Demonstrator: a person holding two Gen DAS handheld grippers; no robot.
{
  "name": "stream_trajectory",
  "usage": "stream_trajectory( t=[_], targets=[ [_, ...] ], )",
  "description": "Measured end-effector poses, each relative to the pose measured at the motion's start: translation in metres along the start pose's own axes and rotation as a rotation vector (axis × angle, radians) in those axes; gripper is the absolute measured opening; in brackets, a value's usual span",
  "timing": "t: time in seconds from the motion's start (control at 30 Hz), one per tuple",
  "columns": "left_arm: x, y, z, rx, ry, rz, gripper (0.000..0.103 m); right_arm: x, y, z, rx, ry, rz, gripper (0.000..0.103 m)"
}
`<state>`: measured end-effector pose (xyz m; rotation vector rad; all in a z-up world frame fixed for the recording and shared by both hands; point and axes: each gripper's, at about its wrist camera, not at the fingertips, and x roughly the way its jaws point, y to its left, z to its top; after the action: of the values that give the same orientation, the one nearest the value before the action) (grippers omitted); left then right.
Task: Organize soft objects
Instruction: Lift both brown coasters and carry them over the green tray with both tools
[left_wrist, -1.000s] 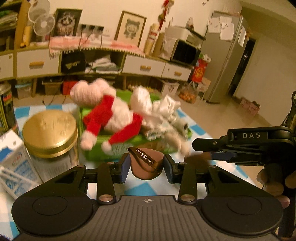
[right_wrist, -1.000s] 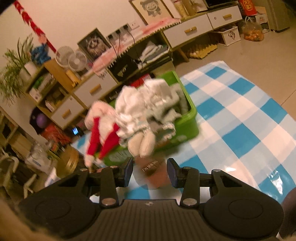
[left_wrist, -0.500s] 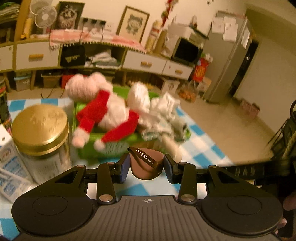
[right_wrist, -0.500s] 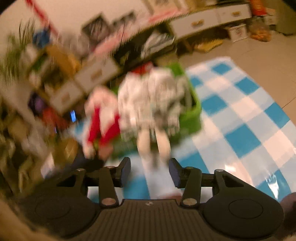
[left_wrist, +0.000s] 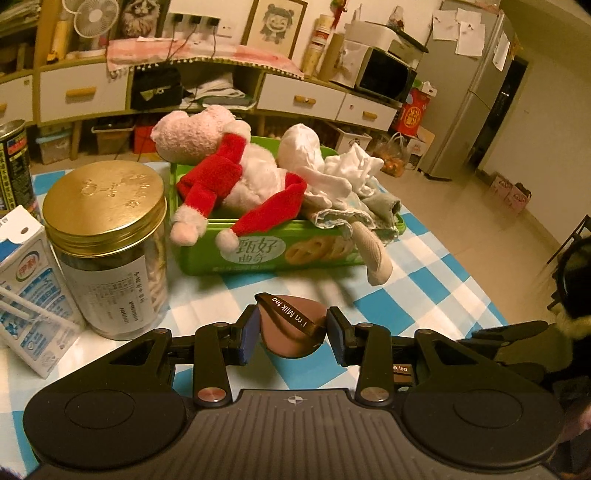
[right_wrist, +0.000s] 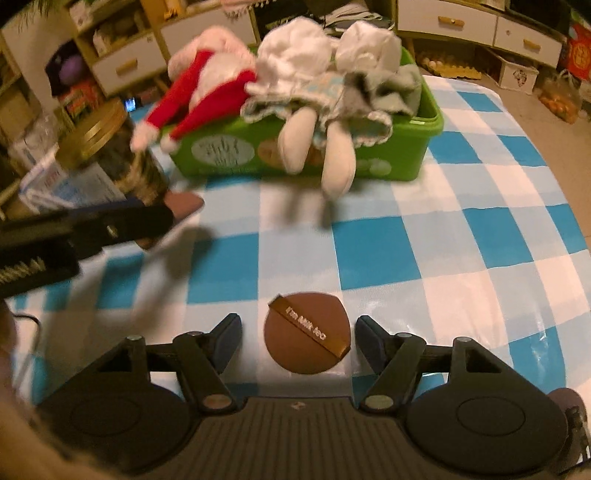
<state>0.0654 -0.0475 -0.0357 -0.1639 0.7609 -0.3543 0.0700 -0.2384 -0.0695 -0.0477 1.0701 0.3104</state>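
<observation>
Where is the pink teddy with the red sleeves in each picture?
Left wrist view: the pink plush toy in red sleeves lies across the left end of the green plastic bin, upper middle.
Right wrist view: the same toy is upper left, at the bin's left end.
Shared landmark: the gold-lidded clear jar, beside the bin in both views.

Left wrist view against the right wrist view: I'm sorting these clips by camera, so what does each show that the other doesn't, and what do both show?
Only the left wrist view shows the left gripper shut on a brown puff, plus the fridge, the microwave and a dark can.

Only the right wrist view shows a second brown puff lying on the checked tablecloth between the open fingers of the right gripper.

Both show the green tub heaped with soft toys, the pink plush in red, the gold-lidded jar and the milk carton.
</observation>
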Motion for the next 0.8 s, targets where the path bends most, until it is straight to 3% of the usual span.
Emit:
stream_trajectory(
  t=[0.07,0.1,0.13,0.57,0.8],
  targets=[
    [-0.001,0.0,0.0,0.003,-0.001,0.001,0.041,0.001,0.006,-0.002,-0.045,-0.013,-0.029,0.032],
    [-0.001,-0.001,0.0,0.005,-0.003,0.002,0.041,0.001,0.008,-0.003,-0.06,-0.021,-0.04,0.022],
    [-0.001,-0.001,0.0,0.007,-0.004,0.002,0.041,0.001,0.01,-0.003,-0.071,-0.028,-0.047,0.021],
    [-0.01,-0.002,0.009,0.017,-0.051,0.004,0.041,-0.032,-0.017,0.012,0.162,-0.081,0.13,0.017],
    [-0.022,-0.014,0.03,0.044,-0.159,0.017,0.041,-0.062,-0.028,0.034,0.266,-0.191,0.181,0.017]
  ],
)
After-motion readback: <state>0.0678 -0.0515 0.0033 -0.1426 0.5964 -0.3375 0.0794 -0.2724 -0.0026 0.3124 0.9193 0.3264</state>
